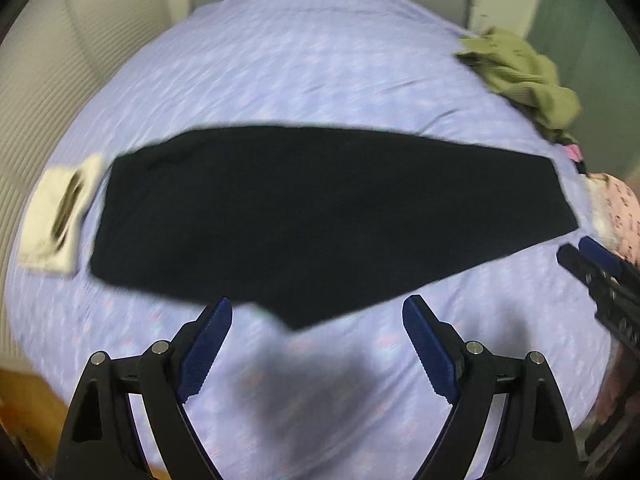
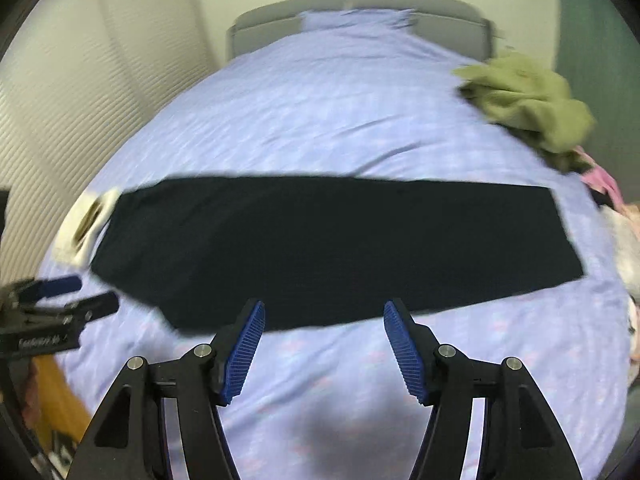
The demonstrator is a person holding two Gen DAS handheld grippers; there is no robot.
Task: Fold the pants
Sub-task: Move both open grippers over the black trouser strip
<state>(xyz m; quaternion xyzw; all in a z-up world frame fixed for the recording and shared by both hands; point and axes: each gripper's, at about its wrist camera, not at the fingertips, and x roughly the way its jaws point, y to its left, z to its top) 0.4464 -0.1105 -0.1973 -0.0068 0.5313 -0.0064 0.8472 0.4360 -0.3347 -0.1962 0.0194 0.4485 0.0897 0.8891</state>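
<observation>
Black pants [image 1: 320, 216] lie flat across a bed [image 1: 320, 80] covered in lilac patterned bedding, folded lengthwise into one long band running left to right, wider at the left end and narrowing toward the right. Both grippers hover above the near edge of the pants, clear of the cloth. On the left gripper [image 1: 318, 312] the jaws stand wide apart with nothing between them; on the right gripper [image 2: 324, 316] the jaws are also spread and empty, blue ribbed pads [image 2: 246, 352] facing each other. Each gripper shows at the edge of the other's view. A cream folded cloth [image 1: 56, 216] with a dark marking lies just beside the left end of the pants. An olive garment [image 2: 528, 100] sits crumpled near the right edge of the bed, with pink clothes [image 1: 616, 212] nearer. A grey headboard [image 2: 440, 12] stands at the far end.
</observation>
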